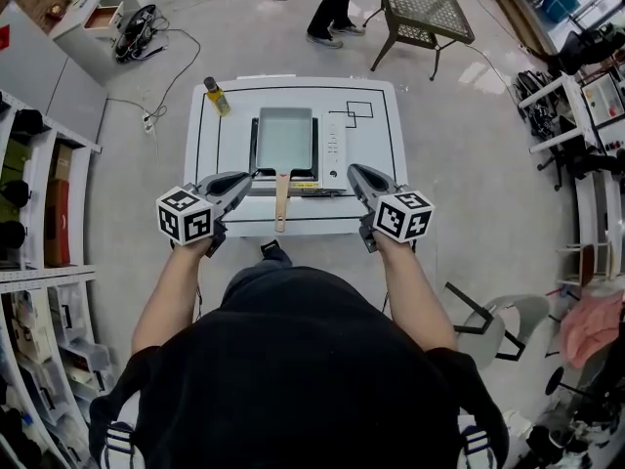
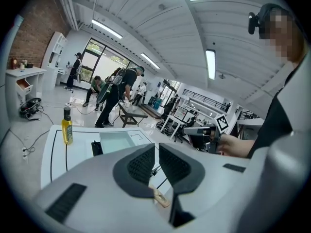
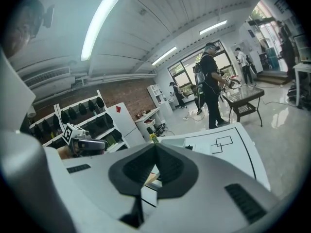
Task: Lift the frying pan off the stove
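A rectangular grey frying pan [image 1: 284, 136] sits on a black stove [image 1: 256, 154] on the white table [image 1: 371, 145]. Its wooden handle [image 1: 281, 203] points toward me at the table's front edge. My left gripper [image 1: 244, 178] hovers just left of the handle, its jaws only a narrow slit apart and empty. My right gripper [image 1: 354, 174] hangs right of the stove, shut on nothing. In the left gripper view the pan [image 2: 116, 141] lies ahead and the handle's end [image 2: 160, 197] shows below the left gripper [image 2: 156, 147]. The right gripper [image 3: 155, 147] looks across the table at the pan [image 3: 180, 141].
A yellow oil bottle [image 1: 216, 97] stands at the table's back left corner. Black outlines are drawn on the table top. Shelving [image 1: 39, 193] lines the left side. A person [image 1: 337, 8] and a metal mesh table [image 1: 422, 8] are behind. A chair [image 1: 488, 320] stands at my right.
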`<state>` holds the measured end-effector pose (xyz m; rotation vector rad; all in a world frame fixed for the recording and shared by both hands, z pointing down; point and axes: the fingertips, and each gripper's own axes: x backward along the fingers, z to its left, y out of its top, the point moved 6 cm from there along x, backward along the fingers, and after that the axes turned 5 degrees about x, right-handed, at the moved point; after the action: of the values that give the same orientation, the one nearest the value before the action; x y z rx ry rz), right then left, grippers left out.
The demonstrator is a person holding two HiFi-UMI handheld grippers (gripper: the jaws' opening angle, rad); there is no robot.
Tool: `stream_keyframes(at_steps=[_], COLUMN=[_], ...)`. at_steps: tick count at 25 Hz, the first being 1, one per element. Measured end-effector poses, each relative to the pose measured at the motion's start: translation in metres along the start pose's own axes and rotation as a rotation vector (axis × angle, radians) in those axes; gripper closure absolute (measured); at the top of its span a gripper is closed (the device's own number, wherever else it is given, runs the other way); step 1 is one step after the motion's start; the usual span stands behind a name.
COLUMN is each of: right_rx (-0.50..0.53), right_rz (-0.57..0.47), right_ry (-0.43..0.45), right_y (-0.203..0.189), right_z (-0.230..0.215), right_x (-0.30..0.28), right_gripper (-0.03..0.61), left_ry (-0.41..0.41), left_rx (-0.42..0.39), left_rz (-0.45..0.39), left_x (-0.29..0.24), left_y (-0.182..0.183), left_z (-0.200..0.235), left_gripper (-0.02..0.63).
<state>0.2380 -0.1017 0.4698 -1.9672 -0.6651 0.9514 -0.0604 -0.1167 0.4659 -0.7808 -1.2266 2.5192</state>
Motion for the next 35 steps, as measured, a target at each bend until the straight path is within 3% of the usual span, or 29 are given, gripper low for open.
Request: stream_keyframes(at_steps=[35], right_rx=[-0.098], right_rz=[0.124], right_ry=[0.027], right_y=[-0.047], right_z=[-0.008], right_x=[-0.057], right_gripper=[0.572], left_ry=[-0.065], left_rx=[0.07], left_rz=[0.098], left_x=[-0.025], left_y=[-0.023], left_z=[0.031], left_gripper=[0.563])
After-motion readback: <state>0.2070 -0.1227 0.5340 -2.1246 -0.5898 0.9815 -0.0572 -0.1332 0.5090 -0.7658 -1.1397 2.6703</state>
